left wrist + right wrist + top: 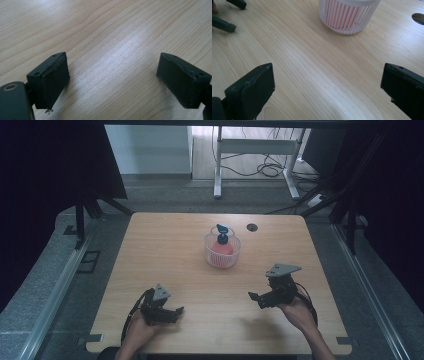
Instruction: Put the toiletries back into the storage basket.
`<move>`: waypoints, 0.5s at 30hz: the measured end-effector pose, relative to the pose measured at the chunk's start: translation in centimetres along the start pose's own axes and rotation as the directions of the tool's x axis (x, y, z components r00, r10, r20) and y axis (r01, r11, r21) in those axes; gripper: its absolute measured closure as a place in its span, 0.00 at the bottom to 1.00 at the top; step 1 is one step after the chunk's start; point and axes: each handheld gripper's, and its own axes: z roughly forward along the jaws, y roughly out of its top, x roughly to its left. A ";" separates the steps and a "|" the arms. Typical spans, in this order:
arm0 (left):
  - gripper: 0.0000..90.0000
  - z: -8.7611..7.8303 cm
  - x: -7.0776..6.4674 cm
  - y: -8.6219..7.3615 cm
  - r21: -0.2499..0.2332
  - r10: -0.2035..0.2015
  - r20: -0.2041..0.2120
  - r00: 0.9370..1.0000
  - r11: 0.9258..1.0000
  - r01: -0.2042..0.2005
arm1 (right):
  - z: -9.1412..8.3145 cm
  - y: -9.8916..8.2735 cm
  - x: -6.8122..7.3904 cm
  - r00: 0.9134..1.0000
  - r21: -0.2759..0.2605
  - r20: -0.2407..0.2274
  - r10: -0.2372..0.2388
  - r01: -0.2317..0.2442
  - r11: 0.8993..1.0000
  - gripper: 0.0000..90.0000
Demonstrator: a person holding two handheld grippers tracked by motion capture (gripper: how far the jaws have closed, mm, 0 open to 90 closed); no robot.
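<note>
A: What is the work surface like?

B: A light wooden table (170, 270) with visible grain and a round cable hole (252, 227) near its far edge. It stands on grey floor, with dark curtains to both sides. Beyond it are a white table frame (255, 155) and loose cables (270, 169) on the floor.

A: And what sits on the table, counted?

B: One white slatted basket (222, 256), slightly beyond the middle of the table. In it stands one red bottle (223, 246) with a blue cap (223, 231), upright. The right gripper view shows red through the basket's slats (347, 17).

A: The grippers?

B: Two, each held in one hand near the table's near edge, well apart from the basket. The left gripper (170, 312) sits at the near left, its jaws spread wide over bare wood, holding nothing. The right gripper (256, 299) is at the near right, jaws also wide apart and empty, facing across the table with the basket ahead of it.
</note>
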 end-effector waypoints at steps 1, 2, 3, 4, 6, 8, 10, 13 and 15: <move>0.11 0.0 0.0 0.0 0.000 0.000 0.000 1.000 1.000 0.000 | -0.1 -0.3 0.1 1.000 0.003 0.004 -0.003 0.003 1.000 0.00; 0.11 0.0 0.0 0.0 0.000 -0.004 0.000 1.000 1.000 0.004 | -0.1 -0.5 0.1 1.000 0.006 0.006 -0.003 0.003 1.000 0.00; 0.11 0.0 0.0 0.0 0.000 0.001 0.000 1.000 1.000 -0.001 | -0.2 -0.7 0.1 1.000 0.009 0.009 -0.002 0.001 1.000 0.00; 0.11 0.0 0.0 0.0 0.000 0.001 0.000 1.000 1.000 -0.001 | -0.2 -0.7 0.1 1.000 0.009 0.009 -0.002 0.001 1.000 0.00; 0.11 0.0 0.0 0.0 0.000 0.000 0.000 1.000 1.000 0.000 | -0.3 -1.3 0.2 1.000 0.012 0.010 0.005 -0.006 1.000 0.00; 0.11 0.0 0.0 0.0 0.001 -0.004 0.000 1.000 1.000 0.004 | -0.5 -1.7 0.2 1.000 0.016 0.014 0.011 -0.011 1.000 0.00; 0.11 0.0 0.0 0.0 0.002 0.003 0.000 1.000 1.000 -0.003 | -0.6 -2.2 0.2 1.000 0.014 0.015 0.020 -0.020 1.000 0.00; 0.11 0.0 0.0 0.0 0.003 0.002 0.000 1.000 1.000 -0.002 | -0.9 -2.8 0.2 0.999 0.012 0.023 0.027 -0.028 1.000 0.00; 0.11 0.0 0.0 0.0 0.003 0.002 0.000 1.000 1.000 -0.002 | -1.1 -3.2 0.2 0.999 0.007 0.027 0.035 -0.035 0.999 0.00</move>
